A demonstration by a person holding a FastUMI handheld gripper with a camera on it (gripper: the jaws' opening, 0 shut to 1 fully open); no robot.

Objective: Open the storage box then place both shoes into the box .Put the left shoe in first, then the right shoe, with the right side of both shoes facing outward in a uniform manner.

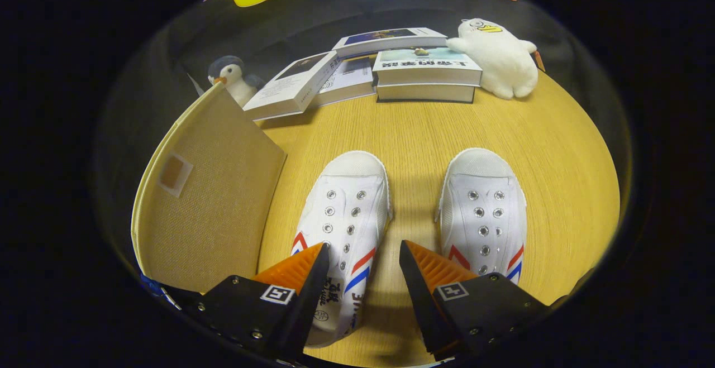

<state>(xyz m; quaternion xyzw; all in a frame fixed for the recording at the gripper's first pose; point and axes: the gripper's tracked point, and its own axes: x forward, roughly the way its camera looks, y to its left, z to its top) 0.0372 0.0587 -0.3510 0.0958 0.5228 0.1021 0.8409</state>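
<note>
Two white lace-less canvas shoes with red and blue stripes lie side by side on the wooden table (424, 133), toes pointing away from me. The left shoe (346, 206) runs back between my fingers, its heel opening under the left finger (304, 270). The right shoe (483, 211) lies just past the right finger (427, 270). My gripper (363, 251) hovers open above them, pressing on nothing. A beige fabric storage box (206, 200) stands to the left of the left shoe, its lid raised and showing a light patch.
Several books (391, 66) are stacked and spread at the far side of the table. A white plush toy (500, 55) sits to their right and a small penguin toy (232, 77) behind the box. Bare wood lies between shoes and books.
</note>
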